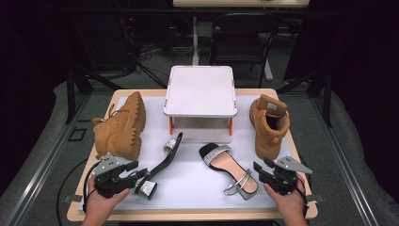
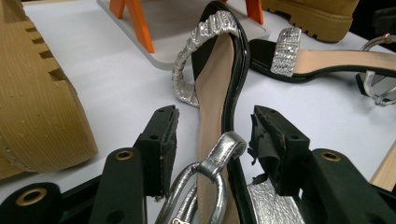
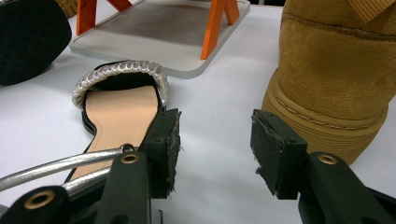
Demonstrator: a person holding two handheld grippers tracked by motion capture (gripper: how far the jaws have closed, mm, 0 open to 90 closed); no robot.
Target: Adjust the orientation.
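the left gripper (image 1: pixel 134 173) has its fingers (image 2: pixel 161 140) spread on either side of the heel end of the left sandal (image 1: pixel 162 162). in the left gripper view the black-edged sole and its silver ankle strap (image 2: pixel 219 156) run up between the two pads; the right pad sits just beside the sole's edge, the left pad stands a little apart, and whether either presses on it cannot be told. that sandal lies on its side on the worktop (image 1: pixel 188 188), its silver toe band (image 2: pixel 198 56) pointing toward the stand (image 1: pixel 200 92), its silver heel block (image 1: pixel 147 189) near the front edge.

the right gripper (image 1: pixel 263 170) rests at the worktop's right front, fingers (image 3: pixel 166 140) spread with bare white surface between them. just to their left lies the right sandal (image 1: pixel 226 167), flat, insole up, its silver strap (image 3: pixel 56 164) passing beside the left pad. to their right stands the right boot (image 1: pixel 268 125), upright, close by.

farther out, the left boot (image 1: pixel 122 127) lies tipped on its side at the worktop's left, ridged sole turned toward the middle. the stand, white-topped with orange legs, sits at the back centre between the two boots. a hand (image 1: pixel 101 205) holds each gripper from the near edge.
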